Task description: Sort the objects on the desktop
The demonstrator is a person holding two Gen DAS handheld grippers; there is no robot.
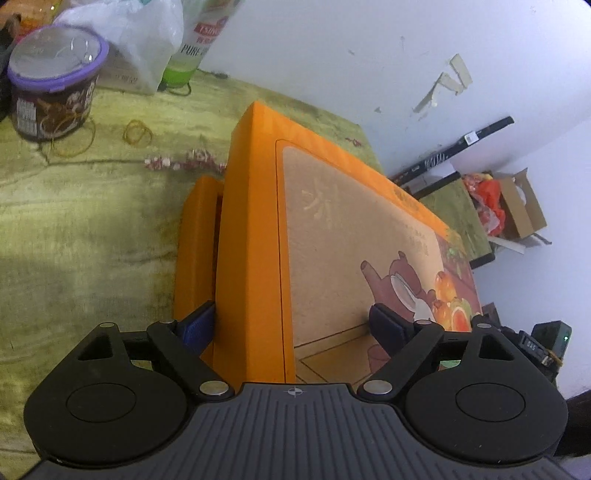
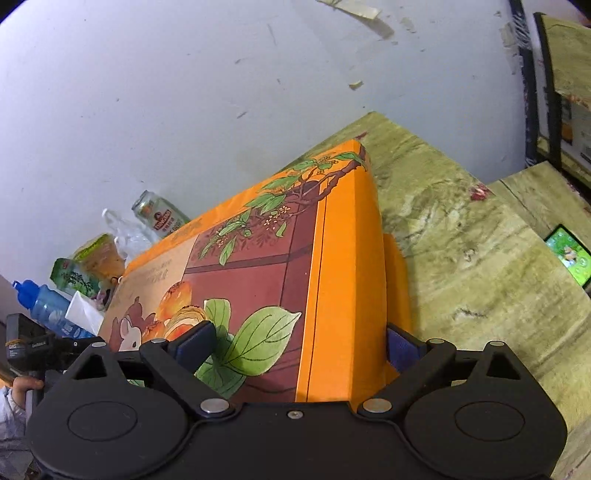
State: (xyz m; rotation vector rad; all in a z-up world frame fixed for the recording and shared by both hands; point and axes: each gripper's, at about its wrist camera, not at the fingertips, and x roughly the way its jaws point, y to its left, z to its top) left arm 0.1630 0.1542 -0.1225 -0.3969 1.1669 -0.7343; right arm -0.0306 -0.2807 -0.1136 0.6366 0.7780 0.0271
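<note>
A large orange gift-box lid [image 1: 332,229] with a bear and fruit picture hangs tilted above its orange base [image 1: 195,240], which lies on the green marbled table [image 1: 74,221]. My left gripper [image 1: 293,326] straddles the lid's near left edge, one blue pad on the side wall and the other on the printed top, shut on it with jaws wide. In the right wrist view the lid [image 2: 258,280] shows leaves and branches. My right gripper [image 2: 297,347] holds its right edge the same way, above the base [image 2: 397,273].
A purple-rimmed tub [image 1: 55,81], rubber bands [image 1: 138,131], a plastic bag [image 1: 129,33] and a bottle [image 1: 195,40] stand at the table's far left. A blue bottle [image 2: 48,306] and snack packets sit behind the lid. A lit phone [image 2: 569,254] lies right.
</note>
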